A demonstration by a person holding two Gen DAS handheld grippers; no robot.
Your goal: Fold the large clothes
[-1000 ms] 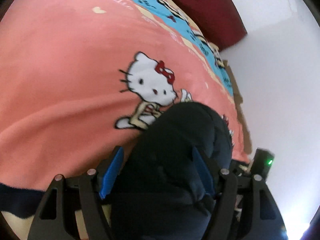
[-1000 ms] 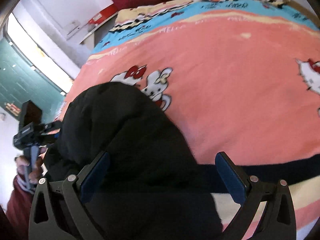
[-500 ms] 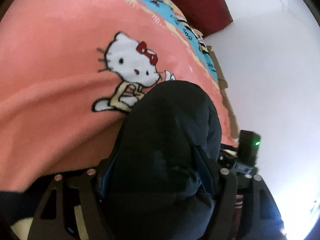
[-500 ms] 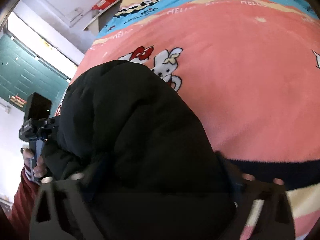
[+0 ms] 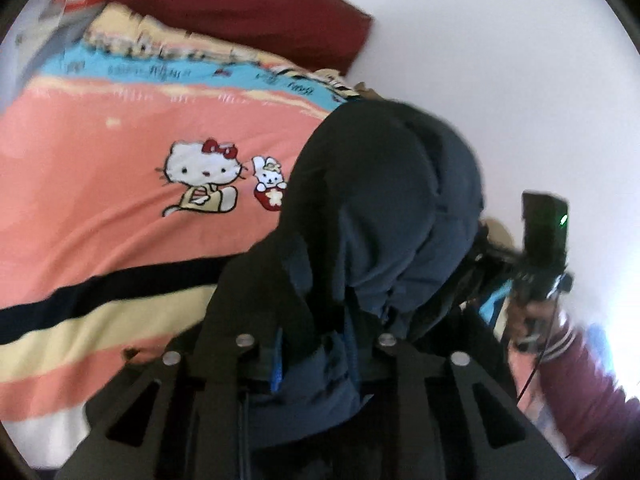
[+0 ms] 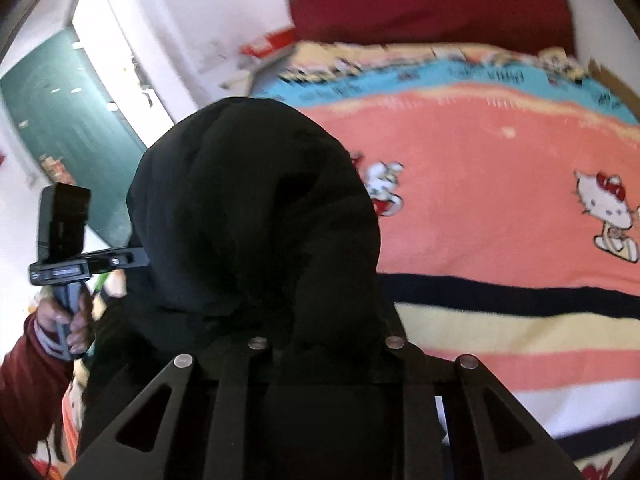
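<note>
A bulky dark padded jacket [image 5: 380,200] hangs bunched up over the pink cartoon-cat blanket [image 5: 120,232] on the bed. My left gripper [image 5: 308,360] has its jaws closing, and a fold of the jacket is pinched against the blue pad [image 5: 277,364]. In the right wrist view the same jacket [image 6: 248,208] fills the middle. My right gripper [image 6: 324,356] is closing too, with jacket cloth squeezed between its jaws and its pads buried in it. Both grippers hold the jacket raised off the blanket [image 6: 500,208].
A dark red pillow [image 5: 240,8] lies at the bed's head by a white wall [image 5: 520,80]. A hand in a maroon sleeve [image 5: 580,380] holds the other gripper's handle. A green door [image 6: 72,128] stands left of the bed.
Both grippers' jaws have come together on the jacket and lifted it off the blanket. The views have swung up and back, so more of the bed and pillow now shows.
</note>
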